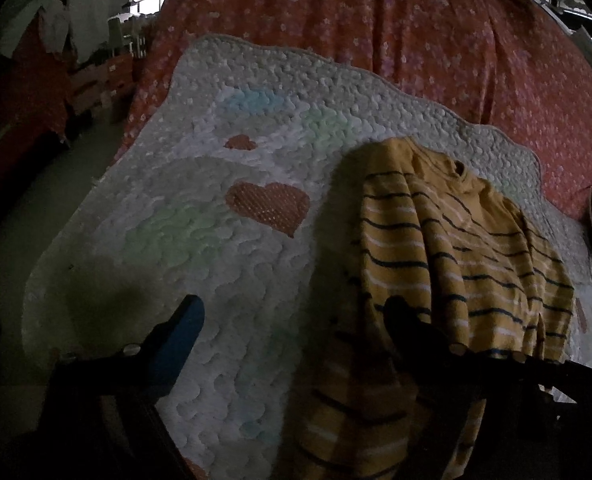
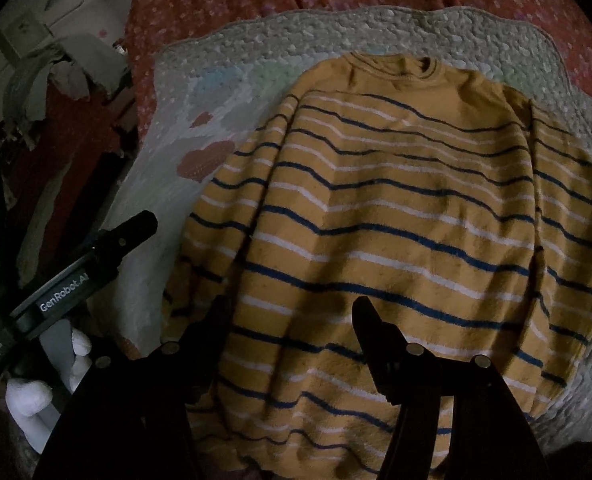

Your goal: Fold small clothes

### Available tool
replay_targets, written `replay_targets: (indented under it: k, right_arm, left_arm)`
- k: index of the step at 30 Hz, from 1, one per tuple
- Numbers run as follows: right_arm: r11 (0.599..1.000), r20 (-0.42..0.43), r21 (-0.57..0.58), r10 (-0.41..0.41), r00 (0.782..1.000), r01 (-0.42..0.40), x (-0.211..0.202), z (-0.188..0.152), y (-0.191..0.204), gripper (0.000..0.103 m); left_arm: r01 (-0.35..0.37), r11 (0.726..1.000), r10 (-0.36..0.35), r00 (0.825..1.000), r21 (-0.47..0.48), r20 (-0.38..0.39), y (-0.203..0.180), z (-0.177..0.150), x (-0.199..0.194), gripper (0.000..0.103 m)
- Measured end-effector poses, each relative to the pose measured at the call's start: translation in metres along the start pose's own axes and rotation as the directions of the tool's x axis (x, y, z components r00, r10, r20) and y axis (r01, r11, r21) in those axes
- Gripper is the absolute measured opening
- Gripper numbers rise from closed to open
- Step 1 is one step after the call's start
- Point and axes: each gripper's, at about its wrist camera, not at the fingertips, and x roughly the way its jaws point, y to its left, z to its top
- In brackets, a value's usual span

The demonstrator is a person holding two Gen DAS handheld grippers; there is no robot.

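Mustard-yellow knit sweater with navy and white stripes (image 2: 395, 220) lies flat on white quilted heart-patterned mat (image 1: 216, 280), collar far, hem near, over red floral bedspread (image 1: 415, 20). Right gripper (image 2: 292, 320) above hem, jaws apart, empty. Left gripper (image 1: 292, 316) wide apart, straddling sweater's left edge; likely nearer sleeve.

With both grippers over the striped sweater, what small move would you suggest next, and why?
Probably lower the left gripper and the right gripper onto the near hem and close: the sweater lies flat and unfolded on the quilt, and both sets of jaws stand open with nothing gripped.
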Motion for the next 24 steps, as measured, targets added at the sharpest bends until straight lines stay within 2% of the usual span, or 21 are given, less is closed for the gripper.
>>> replay_targets:
  k: [17,24]
  right_arm:
    - [0.995,0.028,-0.099,0.016,0.999,-0.013,0.002,0.014,0.026,0.067]
    - [0.995,0.016,-0.096,0.036,0.999,-0.034,0.007,0.020,0.030,0.067]
  left_arm:
    - [0.010,1.000,-0.011,0.999,-0.025,-0.037,0.007,-0.003,0.007,0.090]
    - [0.004,0.999,-0.007,0.999,-0.053,-0.054,0.016,0.001,0.007,0.090]
